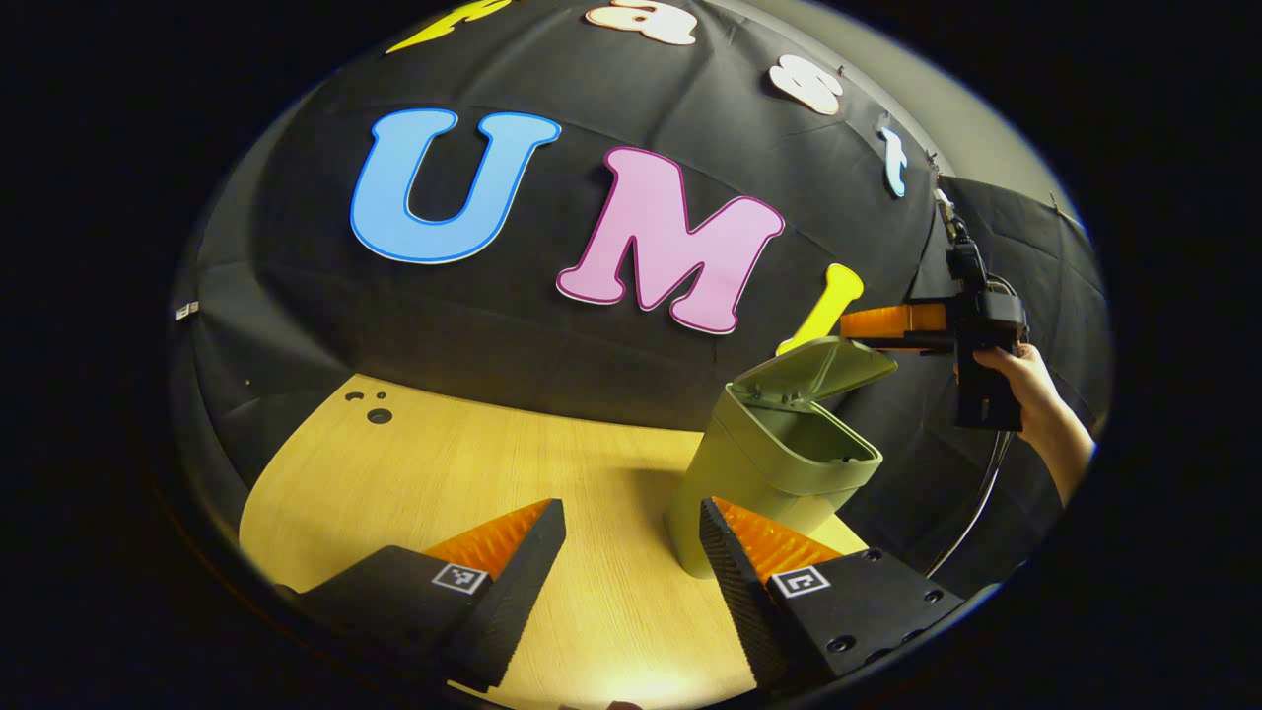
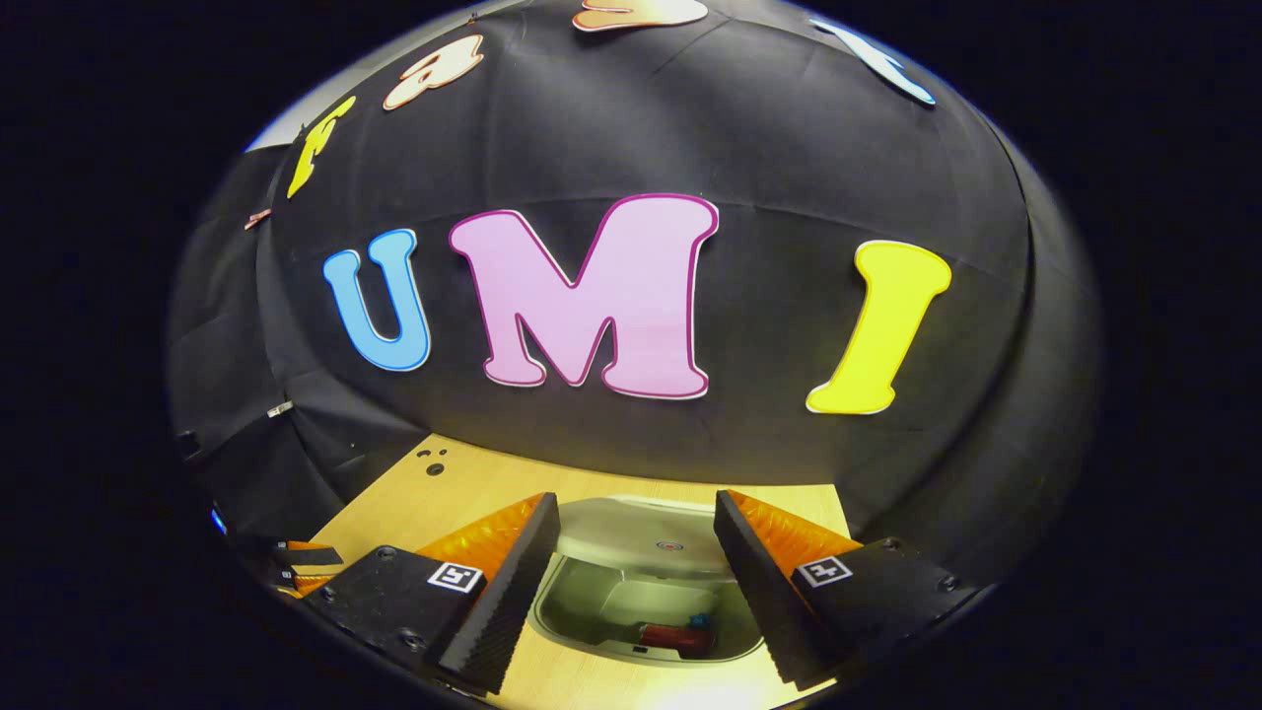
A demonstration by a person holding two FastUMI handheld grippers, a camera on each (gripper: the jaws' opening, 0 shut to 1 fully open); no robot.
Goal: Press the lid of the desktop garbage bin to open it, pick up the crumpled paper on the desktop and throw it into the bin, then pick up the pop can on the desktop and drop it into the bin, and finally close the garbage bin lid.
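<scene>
The tall green plastic bin (image 1: 769,463) stands on the light wooden desk (image 1: 414,473) with its flap lid (image 1: 818,367) up. A red can (image 2: 675,638) lies inside. The right claw (image 2: 636,582) hangs above, spread and empty. The left claw (image 1: 631,582) waits nearby, spread too. A hard push on the lid could tip the bin.

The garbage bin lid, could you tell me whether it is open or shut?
Open: the lid stands tilted up above the garbage bin mouth.
</scene>
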